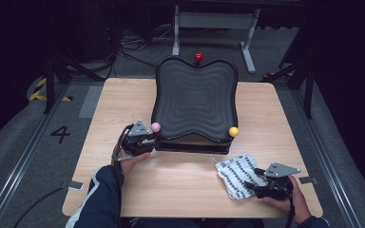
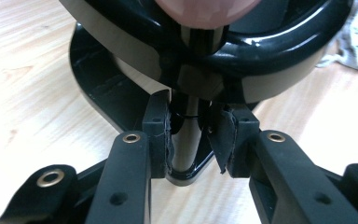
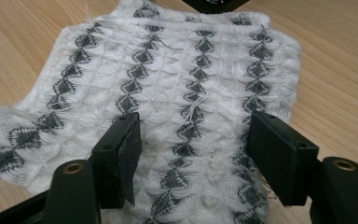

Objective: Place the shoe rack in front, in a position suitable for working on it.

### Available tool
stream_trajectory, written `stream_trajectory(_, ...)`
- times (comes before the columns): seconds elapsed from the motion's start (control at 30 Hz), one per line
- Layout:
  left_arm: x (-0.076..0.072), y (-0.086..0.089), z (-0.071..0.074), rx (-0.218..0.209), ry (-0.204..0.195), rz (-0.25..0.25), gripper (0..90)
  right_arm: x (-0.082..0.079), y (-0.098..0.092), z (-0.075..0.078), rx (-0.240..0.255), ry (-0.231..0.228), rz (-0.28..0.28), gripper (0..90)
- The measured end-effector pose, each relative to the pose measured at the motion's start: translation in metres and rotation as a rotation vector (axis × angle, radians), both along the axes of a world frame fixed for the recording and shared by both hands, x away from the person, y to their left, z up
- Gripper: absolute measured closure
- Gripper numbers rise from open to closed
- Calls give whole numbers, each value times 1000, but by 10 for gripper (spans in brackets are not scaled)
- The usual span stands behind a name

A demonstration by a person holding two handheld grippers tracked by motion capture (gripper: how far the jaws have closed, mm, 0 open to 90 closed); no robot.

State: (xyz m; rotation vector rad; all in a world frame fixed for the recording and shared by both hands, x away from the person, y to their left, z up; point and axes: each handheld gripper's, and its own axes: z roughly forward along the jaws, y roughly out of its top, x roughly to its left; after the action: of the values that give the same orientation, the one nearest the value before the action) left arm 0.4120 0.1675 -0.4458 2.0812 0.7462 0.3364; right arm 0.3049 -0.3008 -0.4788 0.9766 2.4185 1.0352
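Standing at the far middle of the wooden table (image 1: 180,190): one black two-tier tray stand (image 1: 195,99), its ridged, wavy-edged upper tray carried on thin posts above a flat base, each post capped by a ball knob — pink (image 1: 156,127) at the near left corner, yellow (image 1: 234,131) at the near right, red (image 1: 198,57) at the back. Judged rigid, glossy and probably slippery plastic, light to moderate in weight, liable to tip or flex if lifted by one corner; the posts look like its slimmest parts. Left gripper (image 1: 140,137) sits at the near left corner; in the left gripper view its pads (image 2: 161,135) stand to either side of the post (image 2: 186,140) beneath the pink knob, the left pad against it, the right pad a sliver off, so the jaws are narrowed about the post but not clearly clamped. Best hold, by judgement: the post itself or the tray rim just beside it. Lying on the near right of the table, apart from the stand: one white knitted cloth with grey diamond bands (image 1: 237,173), soft, limp, fuzzy, light, likely to bunch; pinch at an edge or a raised fold. Right gripper (image 1: 259,185) rests over its near edge, jaws spread wide with the cloth beneath and between them, nothing pinched.
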Motion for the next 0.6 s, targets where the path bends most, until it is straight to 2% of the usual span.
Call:
stream_trajectory(0.17,-4,-3,0,6,4,-5,672,1,-1,0,-2,-1,-13,348)
stream_trajectory(0.2,-6,-4,0,-4,15,-6,672,1,-1,0,-4,-3,-16,340)
stream_trajectory(0.27,-7,-5,0,0,9,-11,671,2,-1,1,-17,-13,-23,301)
stream_trajectory(0.33,-9,-6,0,-3,6,-18,666,3,1,4,-9,-20,-40,256)
stream_trajectory(0.47,-11,-9,0,-1,15,-29,666,5,8,9,-9,-30,-16,186)
stream_trajectory(0.6,-12,-12,0,-5,12,-37,664,9,23,8,-32,-14,15,161)
